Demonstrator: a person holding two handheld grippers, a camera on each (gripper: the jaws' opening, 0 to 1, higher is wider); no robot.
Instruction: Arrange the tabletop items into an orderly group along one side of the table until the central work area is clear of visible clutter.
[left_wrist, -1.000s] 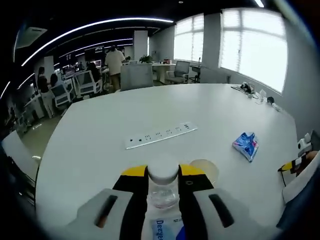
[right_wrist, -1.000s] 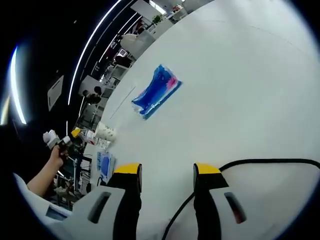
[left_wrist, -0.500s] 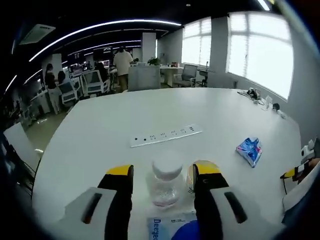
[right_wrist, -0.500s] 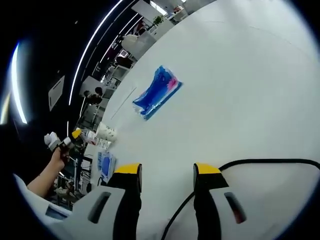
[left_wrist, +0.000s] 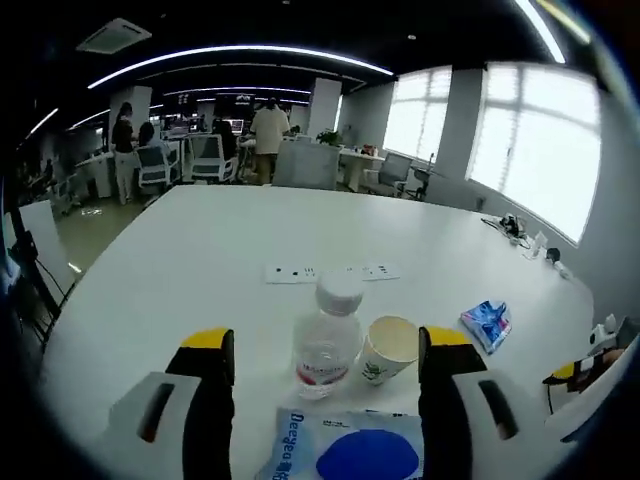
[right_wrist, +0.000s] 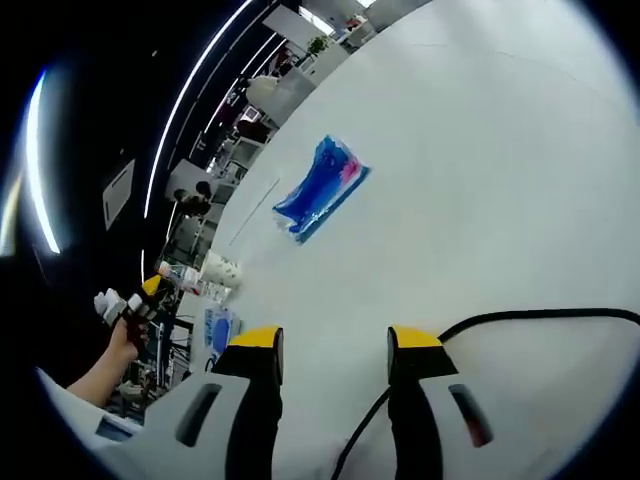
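A clear water bottle (left_wrist: 325, 345) with a white cap stands upright on the white table (left_wrist: 200, 240), beside a paper cup (left_wrist: 388, 350). In front of them lies a flat blue-and-white packet (left_wrist: 350, 452). My left gripper (left_wrist: 327, 338) is open, its jaws spread wide on either side of the bottle and cup and short of them. A blue snack packet (left_wrist: 487, 322) lies to the right. My right gripper (right_wrist: 338, 345) is open over bare table, the blue snack packet (right_wrist: 322, 188) well ahead of it. The cup (right_wrist: 220, 268) and the left gripper (right_wrist: 140, 298), held by a hand, are at the far left.
A white power strip (left_wrist: 330, 272) lies beyond the bottle. A black cable (right_wrist: 520, 318) curves across the table by the right jaw. Small items (left_wrist: 520, 228) sit at the far right edge near the windows. Chairs, desks and people stand beyond the table's far side.
My left gripper was shut on the bottle, then opened and drew back; the bottle now stands free beside the cup. The right gripper view has hardly shifted.
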